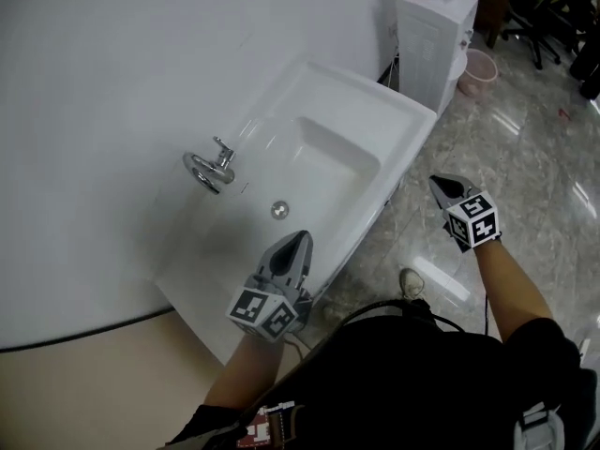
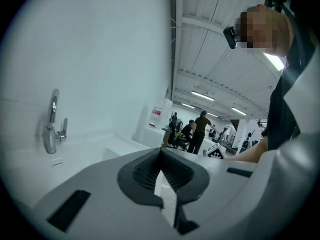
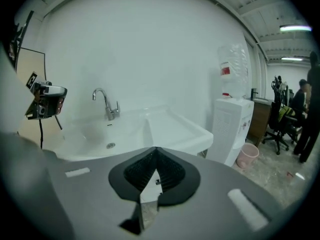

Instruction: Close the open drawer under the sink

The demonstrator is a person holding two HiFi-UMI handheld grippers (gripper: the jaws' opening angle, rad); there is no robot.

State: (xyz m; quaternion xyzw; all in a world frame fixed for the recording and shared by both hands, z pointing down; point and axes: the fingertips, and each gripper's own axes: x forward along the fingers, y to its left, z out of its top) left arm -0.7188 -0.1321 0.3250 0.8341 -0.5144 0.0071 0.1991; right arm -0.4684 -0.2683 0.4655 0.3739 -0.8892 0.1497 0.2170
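Target drawer hidden beneath sink [image 1: 412,125], both tools at sink height
The drawer shows in no view; presumably below the sink's front edge, under both tools. Left hand-held gripper [image 1: 300,240] is over the rim and nearer, right hand-held gripper [image 1: 439,186] just off the front, over floor [image 1: 525,157]. Both closed, empty, tipped slightly down

Above sink [image 1: 398,148] basin: open air, room to pass over front rim. At sink's back edge faucet [image 1: 214,165] stands up against wall [image 1: 112,54] (that side closed off). Before front edge, floor [image 1: 534,157] open, wide passage. At sink's far corner water dispenser [image 1: 427,45] stands just beside it, blocking that end; pink bin [image 1: 480,71] on floor beyond, office chair [image 1: 530,22] farther off.
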